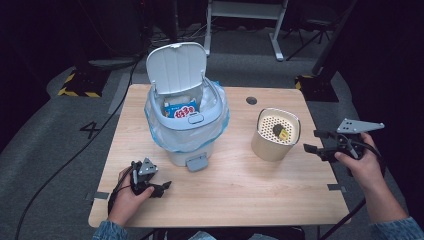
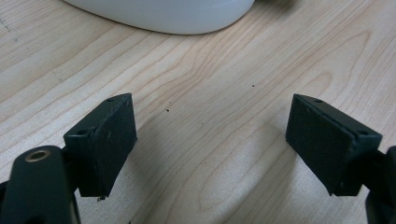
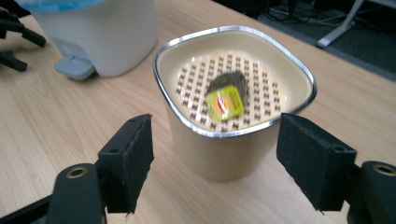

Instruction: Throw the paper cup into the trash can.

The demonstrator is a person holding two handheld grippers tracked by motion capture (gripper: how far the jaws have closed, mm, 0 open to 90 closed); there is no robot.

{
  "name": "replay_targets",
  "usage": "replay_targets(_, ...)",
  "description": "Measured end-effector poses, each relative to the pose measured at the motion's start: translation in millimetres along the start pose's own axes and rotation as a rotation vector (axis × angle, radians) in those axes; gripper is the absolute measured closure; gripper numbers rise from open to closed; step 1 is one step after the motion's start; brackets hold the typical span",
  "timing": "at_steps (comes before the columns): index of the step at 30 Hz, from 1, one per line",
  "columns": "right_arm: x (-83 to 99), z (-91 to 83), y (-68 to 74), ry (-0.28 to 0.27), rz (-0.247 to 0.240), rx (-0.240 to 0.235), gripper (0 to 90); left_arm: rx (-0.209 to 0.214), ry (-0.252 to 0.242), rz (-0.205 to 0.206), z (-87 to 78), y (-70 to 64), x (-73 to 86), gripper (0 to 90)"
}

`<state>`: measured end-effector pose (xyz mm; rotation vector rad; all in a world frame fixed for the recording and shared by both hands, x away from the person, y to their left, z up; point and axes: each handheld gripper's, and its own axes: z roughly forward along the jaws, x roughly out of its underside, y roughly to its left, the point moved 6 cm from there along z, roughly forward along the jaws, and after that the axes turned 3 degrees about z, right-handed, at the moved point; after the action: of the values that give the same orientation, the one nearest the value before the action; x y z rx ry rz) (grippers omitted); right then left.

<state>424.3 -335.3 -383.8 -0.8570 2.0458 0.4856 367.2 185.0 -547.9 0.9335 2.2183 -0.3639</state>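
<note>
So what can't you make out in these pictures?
- Printing on the yellow packet in the beige container: blurred in the right gripper view, too small in the high view.
- Bin contents: high view, partly hidden by its rim and lid.
- Bin: cut off by the left gripper view's top edge.

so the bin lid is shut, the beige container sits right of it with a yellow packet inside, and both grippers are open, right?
Not quite: the bin lid is up, as the high view shows. The rest holds: the container with its yellow packet sits to the right, and both grippers are open.
</note>
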Motion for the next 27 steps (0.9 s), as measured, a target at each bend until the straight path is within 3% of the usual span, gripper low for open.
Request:
replay_targets(13,59.3,8.9,-2.5,0.035,0.097,0.038,27.1,-0.002,0.0,-0.004,-0.2,-0.1,0.3,16.6)
replay_targets(18,80.3,16.7,1.7,0.042,0.106,0.047,25.2,-0.003,0.001,-0.002,-0.3,0.1,0.3,16.6)
replay_targets(27,123.7,35.8,8.0,0.08,0.175,0.077,22.0,-0.003,0.0,0.0,-0.3,0.1,0.2,16.6)
